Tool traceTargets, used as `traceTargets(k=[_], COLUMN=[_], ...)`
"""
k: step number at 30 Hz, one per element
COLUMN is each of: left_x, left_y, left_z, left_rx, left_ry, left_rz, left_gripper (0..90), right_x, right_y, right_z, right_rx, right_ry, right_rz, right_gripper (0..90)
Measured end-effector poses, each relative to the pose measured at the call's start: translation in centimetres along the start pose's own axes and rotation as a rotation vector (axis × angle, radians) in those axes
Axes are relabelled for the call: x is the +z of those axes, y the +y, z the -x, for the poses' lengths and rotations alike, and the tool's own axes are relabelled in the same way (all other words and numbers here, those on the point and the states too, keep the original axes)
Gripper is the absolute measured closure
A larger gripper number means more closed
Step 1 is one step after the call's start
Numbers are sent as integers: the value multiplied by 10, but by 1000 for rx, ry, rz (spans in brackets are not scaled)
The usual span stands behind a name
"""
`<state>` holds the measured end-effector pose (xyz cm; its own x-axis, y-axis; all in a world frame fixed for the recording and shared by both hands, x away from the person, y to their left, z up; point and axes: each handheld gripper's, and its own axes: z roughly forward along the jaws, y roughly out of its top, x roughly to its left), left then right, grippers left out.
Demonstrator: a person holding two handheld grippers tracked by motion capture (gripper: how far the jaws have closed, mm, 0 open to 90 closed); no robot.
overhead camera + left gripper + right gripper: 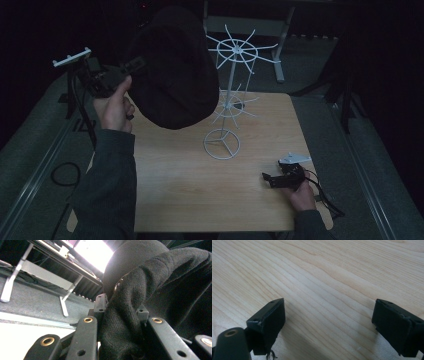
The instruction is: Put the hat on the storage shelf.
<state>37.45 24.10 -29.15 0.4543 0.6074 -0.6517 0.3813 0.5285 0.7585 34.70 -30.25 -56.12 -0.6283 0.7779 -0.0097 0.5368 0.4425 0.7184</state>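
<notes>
A black knit hat (172, 70) hangs in the air above the table's far left, with my left gripper (134, 65) shut on a fold of its edge. In the left gripper view the hat's (155, 272) bunched cloth is pinched between the two jaws of the left gripper (122, 308). A white wire rack (232, 95) with two tiers of spokes stands on a ring base at the middle of the wooden table (190, 195), just right of the hat. My right gripper (267, 178) rests low at the table's near right. Its jaws stand wide apart over bare wood (324, 270), right gripper (328, 315) holding nothing.
A white desk frame (280, 60) stands behind the table on grey carpet, and its legs (15, 275) are also in the left gripper view. A black cable loop (65, 175) lies on the floor at the left. A dark stand (82, 115) rises beside the table's left edge.
</notes>
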Motion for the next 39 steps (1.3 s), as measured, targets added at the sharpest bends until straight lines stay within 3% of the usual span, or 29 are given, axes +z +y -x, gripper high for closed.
traceTargets(k=[8,16,22,29,30,32,39], left_x=[4,21,40,57,57,60,62], left_y=[3,1,-10,-26,-26,-28,-31], left_z=[5,12,10,6,6,6,2], left_rx=[-14,-25,-33,20,20,58,90], left_ry=[-24,-23,39,104,104,134,184], left_rz=[18,26,-2,-69,-69,-86,-148], left_gripper=[732,732,733,745,747,750,712], right_x=[0,0,0,0,0,0,0], right_y=[0,0,0,0,0,0,0], right_z=[0,0,0,0,0,0,0], right_rx=[1,1,1,0,0,-1,1], right_ry=[1,0,0,-1,-1,-2,0], right_rz=[-1,-1,-1,1,1,1,1], right_gripper=[114,114,114,114,114,114,114])
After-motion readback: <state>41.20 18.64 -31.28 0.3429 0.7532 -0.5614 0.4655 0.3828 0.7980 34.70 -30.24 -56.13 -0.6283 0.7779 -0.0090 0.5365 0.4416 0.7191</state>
